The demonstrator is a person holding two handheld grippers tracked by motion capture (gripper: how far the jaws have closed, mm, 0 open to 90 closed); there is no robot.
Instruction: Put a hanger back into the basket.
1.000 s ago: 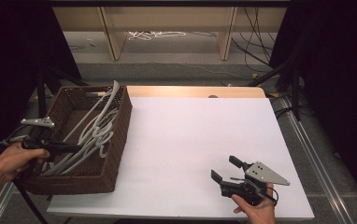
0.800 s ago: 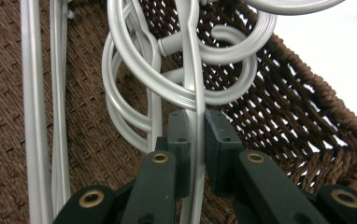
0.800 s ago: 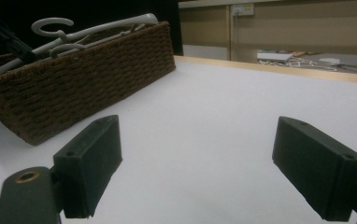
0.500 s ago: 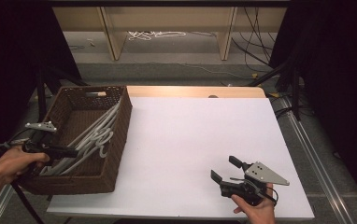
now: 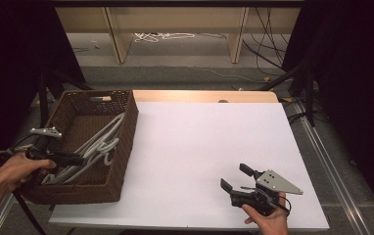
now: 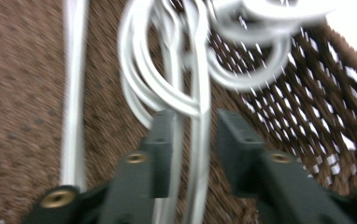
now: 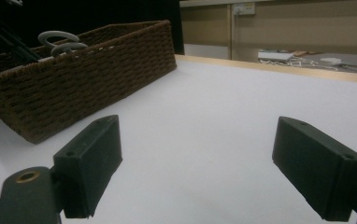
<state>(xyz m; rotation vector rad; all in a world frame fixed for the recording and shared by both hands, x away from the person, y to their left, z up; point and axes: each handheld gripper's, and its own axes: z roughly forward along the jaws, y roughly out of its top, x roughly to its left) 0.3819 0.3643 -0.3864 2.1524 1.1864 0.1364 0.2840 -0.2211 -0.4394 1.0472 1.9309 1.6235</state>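
Several white plastic hangers (image 5: 102, 142) lie slanted in a brown wicker basket (image 5: 131, 117) at the table's left. My left gripper (image 5: 80, 159) reaches into the basket from its left side. Its jaws have just been opening and now stand apart, with hanger bars (image 6: 200, 93) loose between them over the basket's woven floor (image 6: 27, 93). My right gripper (image 5: 234, 177) rests open near the table's front right edge with nothing between its fingers. In the right gripper view the right gripper (image 7: 197, 154) faces the basket (image 7: 97, 65), where hanger hooks (image 7: 57, 39) rise above the rim.
A white board (image 5: 214, 137) covers the table, with a wooden strip (image 5: 204, 96) along its far edge. Dark stand legs (image 5: 302, 83) rise at the right, and more stand left of the basket. Behind are wooden shelf posts (image 5: 116, 34) and cables on the floor.
The hangers, raised with their tops above the basket's far rim a second ago, have sunk into the basket. The left jaws have parted. The right gripper has not moved.
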